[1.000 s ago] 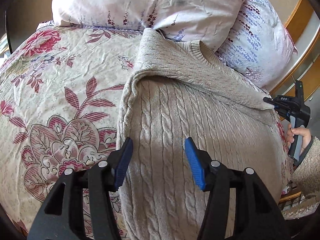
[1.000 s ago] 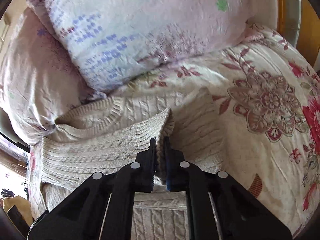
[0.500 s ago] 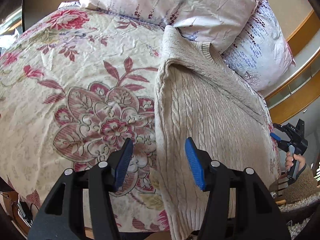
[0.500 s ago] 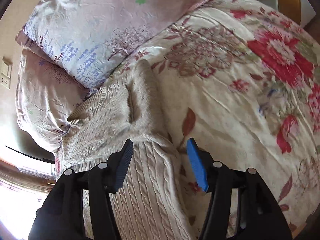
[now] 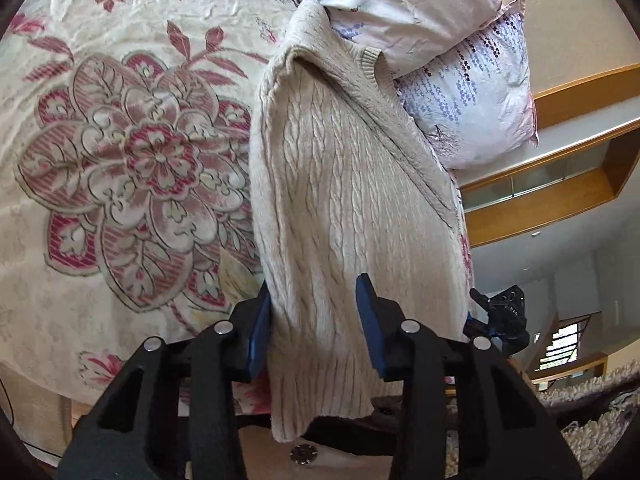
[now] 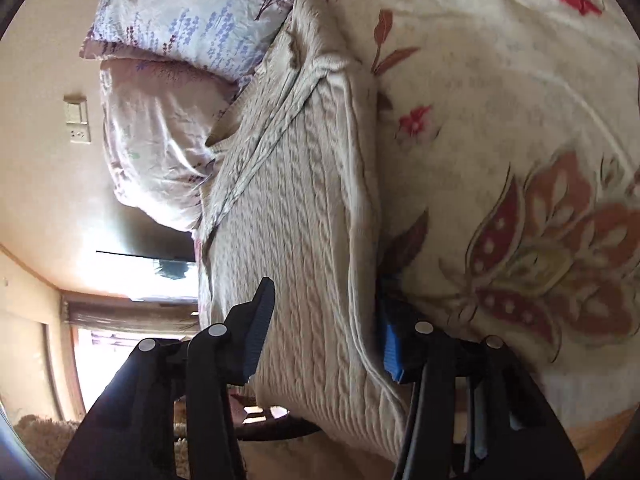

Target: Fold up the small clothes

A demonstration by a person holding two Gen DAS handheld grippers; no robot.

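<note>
Cream cable-knit sweater (image 5: 352, 184) lies lengthwise on the bed, on the floral bedspread (image 5: 132, 152), sleeves folded in over the body. Collar end at 12 o'clock touches the pillows (image 5: 460, 92); hem end hangs off the bed edge at 6 o'clock.

Left gripper (image 5: 316, 320): fingers astride the hem's left corner, closing. Left blue pad (image 5: 260, 324) looks to be touching the sweater's side edge, right pad sits over the knit with no visible squeeze. Cloth is between the fingers but not clamped.

Right gripper (image 6: 324, 324): fingers astride the hem end near the sweater's other side edge, closing. Left finger (image 6: 256, 328) is over the top of the knit, right blue pad (image 6: 390, 344) tucked at the sweater's edge against the bedspread. Cloth between them, not pinched flat. Frame is motion-blurred, so exact contact is unclear.

In the left wrist view the right gripper (image 5: 496, 316) shows at 4 o'clock, just beside the sweater's right edge near the hem.
</note>
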